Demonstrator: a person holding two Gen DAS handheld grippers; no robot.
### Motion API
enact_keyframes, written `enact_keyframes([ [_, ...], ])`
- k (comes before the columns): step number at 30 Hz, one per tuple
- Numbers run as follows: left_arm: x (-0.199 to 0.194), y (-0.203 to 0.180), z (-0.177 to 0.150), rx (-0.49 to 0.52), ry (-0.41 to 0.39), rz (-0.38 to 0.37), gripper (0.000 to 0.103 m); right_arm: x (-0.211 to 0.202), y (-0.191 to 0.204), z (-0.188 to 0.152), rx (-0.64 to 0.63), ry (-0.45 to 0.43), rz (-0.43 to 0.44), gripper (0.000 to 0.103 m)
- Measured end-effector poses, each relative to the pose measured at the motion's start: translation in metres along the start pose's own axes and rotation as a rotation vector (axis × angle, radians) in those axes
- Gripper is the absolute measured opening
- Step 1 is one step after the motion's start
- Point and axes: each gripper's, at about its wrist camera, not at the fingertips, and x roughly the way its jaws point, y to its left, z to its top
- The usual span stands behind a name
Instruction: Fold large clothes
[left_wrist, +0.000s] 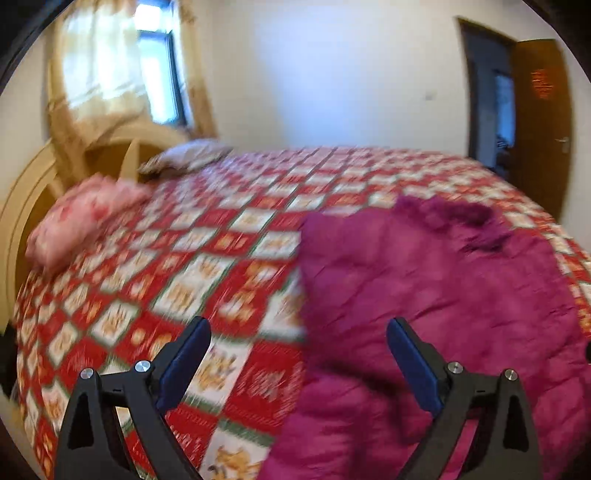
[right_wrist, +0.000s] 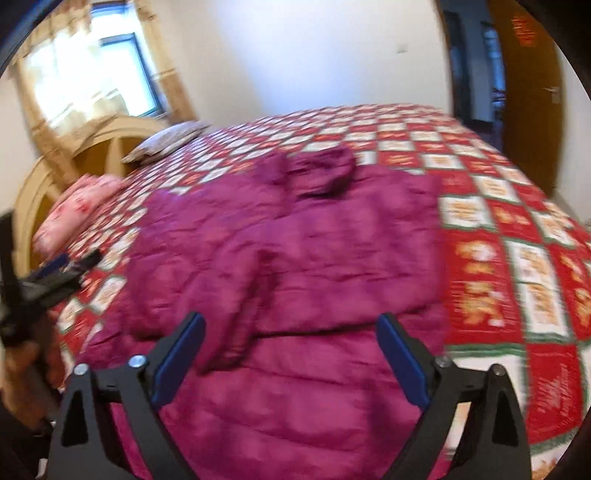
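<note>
Two grippers hang over a big bed (left_wrist: 229, 236) with a red and white checked cover.

The left gripper (left_wrist: 297, 328) sits at the bottom of the left wrist view. Its blue pads (left_wrist: 184, 365) stand wide apart. Nothing is between them. Under the gap you see the checked cover and the left edge of a purple puffy coat (left_wrist: 424, 295).

The right gripper (right_wrist: 291, 325) sits at the bottom of the right wrist view. Its blue pads (right_wrist: 402, 363) stand wide apart too, and they hold nothing. The purple puffy coat (right_wrist: 295, 251) lies flat on the bed, under this gripper and beyond it. The coat fills the middle of that view. A sleeve (right_wrist: 236, 295) lies folded across the front of the coat. The hood (right_wrist: 321, 170) is bunched up at the far end of the coat, in the upper middle of the view.

In the left wrist view the coat fills the lower right part of the frame.

At the left edge of the right wrist view you can see the left gripper (right_wrist: 70, 266) from the side, blurry, with a hand (right_wrist: 22, 362) below it.

A pink pillow (left_wrist: 85, 218) lies at the left side of the bed. A grey pillow (left_wrist: 188, 157) lies behind it, near a pale wooden headboard (left_wrist: 22, 206). A window (left_wrist: 159, 70) with light curtains is at the upper left. A brown door (left_wrist: 543, 122) stands open at the upper right.

Both views are a bit blurry.
</note>
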Motion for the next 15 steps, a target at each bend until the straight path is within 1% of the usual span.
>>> enact_keyframes([
  [2,0.015,0.008,-0.010,-0.017,0.044,0.020,0.096,0.017,0.010,0.003,-0.010,0.050,0.033,0.081],
  [4,0.029,0.015,-0.021,-0.026,0.084,0.045,0.096,0.040,0.017,0.004,-0.009,0.116,0.062,0.068],
  [5,0.036,0.017,-0.028,-0.029,0.109,0.052,0.096,0.051,0.018,0.004,0.002,0.149,0.081,0.056],
  [6,0.041,0.019,-0.032,-0.030,0.125,0.056,0.096,0.062,0.019,0.003,0.019,0.184,0.109,0.040],
  [7,0.047,0.020,-0.036,-0.028,0.147,0.061,0.096,0.067,0.020,0.002,0.030,0.202,0.128,0.031],
  [8,0.050,0.021,-0.040,-0.029,0.158,0.059,0.096,0.068,0.020,0.001,0.038,0.202,0.138,0.020],
  [9,0.052,0.022,-0.041,-0.033,0.165,0.056,0.096,0.064,0.021,0.001,0.036,0.186,0.138,0.017],
  [11,0.055,0.025,-0.043,-0.038,0.172,0.059,0.096,0.051,0.020,0.002,0.027,0.143,0.128,0.014],
  [13,0.057,0.027,-0.044,-0.042,0.180,0.058,0.096,0.030,0.014,0.003,0.018,0.083,0.090,0.014],
  [15,0.059,0.027,-0.045,-0.043,0.189,0.062,0.096,0.015,0.003,0.003,0.034,0.043,0.064,0.014],
])
